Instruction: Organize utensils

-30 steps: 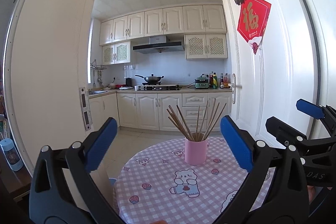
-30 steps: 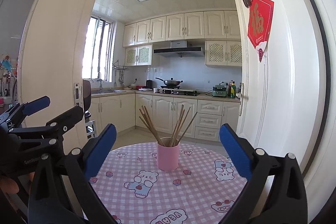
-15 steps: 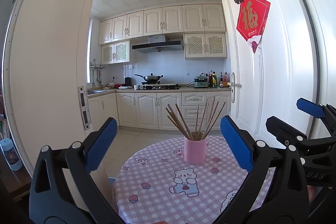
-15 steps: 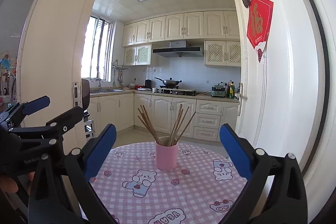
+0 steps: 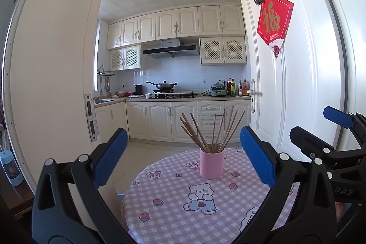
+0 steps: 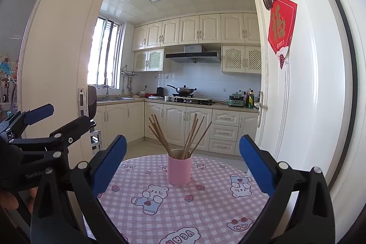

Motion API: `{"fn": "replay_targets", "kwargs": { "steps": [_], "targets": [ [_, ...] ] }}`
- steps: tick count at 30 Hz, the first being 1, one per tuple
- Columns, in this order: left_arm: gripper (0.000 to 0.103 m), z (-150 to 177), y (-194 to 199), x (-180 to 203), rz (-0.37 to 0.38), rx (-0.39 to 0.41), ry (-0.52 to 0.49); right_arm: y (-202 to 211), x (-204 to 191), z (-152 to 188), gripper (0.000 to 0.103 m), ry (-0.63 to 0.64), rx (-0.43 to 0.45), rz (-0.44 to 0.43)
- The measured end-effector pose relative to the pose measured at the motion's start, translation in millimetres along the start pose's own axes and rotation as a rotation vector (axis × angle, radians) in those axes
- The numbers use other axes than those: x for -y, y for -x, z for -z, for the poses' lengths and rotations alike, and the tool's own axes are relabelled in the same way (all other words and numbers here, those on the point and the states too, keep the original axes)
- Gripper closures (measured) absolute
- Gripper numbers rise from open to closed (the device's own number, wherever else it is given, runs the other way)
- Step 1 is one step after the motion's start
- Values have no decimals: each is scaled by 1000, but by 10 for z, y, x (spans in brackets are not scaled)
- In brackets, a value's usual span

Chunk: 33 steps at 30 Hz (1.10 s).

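A pink cup (image 5: 212, 164) stands upright on a round table with a pink checked cloth (image 5: 173, 205). Several wooden chopsticks (image 5: 212, 129) fan out of it. In the right wrist view the cup (image 6: 179, 169) and chopsticks (image 6: 178, 132) sit at the middle of the table (image 6: 183, 209). My left gripper (image 5: 183, 159) is open and empty, held above the table's near side, short of the cup. My right gripper (image 6: 183, 161) is open and empty, also short of the cup. Each gripper shows at the edge of the other's view.
An open white door (image 5: 286, 84) with a red decoration (image 5: 274, 20) stands right of the table. A white doorframe (image 5: 57, 84) is at the left. Behind lies a kitchen with cabinets (image 5: 173, 120) and a wok (image 5: 163, 85) on the stove.
Both views have drifted slightly; the cup sits a little higher in the frames. Both grippers stay open and empty.
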State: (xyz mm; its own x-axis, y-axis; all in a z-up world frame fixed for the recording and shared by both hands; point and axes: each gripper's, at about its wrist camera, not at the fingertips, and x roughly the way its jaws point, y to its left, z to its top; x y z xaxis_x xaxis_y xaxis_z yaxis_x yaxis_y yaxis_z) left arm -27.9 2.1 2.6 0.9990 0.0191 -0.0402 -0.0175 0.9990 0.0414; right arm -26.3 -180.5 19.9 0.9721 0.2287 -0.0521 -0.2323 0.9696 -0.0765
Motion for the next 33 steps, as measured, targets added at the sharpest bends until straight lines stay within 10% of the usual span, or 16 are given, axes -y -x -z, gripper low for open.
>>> {"fn": "replay_targets", "kwargs": {
  "steps": [33],
  "targets": [
    [6, 20, -71, 14, -4, -11, -1, -56, -20, 22, 8, -7, -7, -4]
  ]
}}
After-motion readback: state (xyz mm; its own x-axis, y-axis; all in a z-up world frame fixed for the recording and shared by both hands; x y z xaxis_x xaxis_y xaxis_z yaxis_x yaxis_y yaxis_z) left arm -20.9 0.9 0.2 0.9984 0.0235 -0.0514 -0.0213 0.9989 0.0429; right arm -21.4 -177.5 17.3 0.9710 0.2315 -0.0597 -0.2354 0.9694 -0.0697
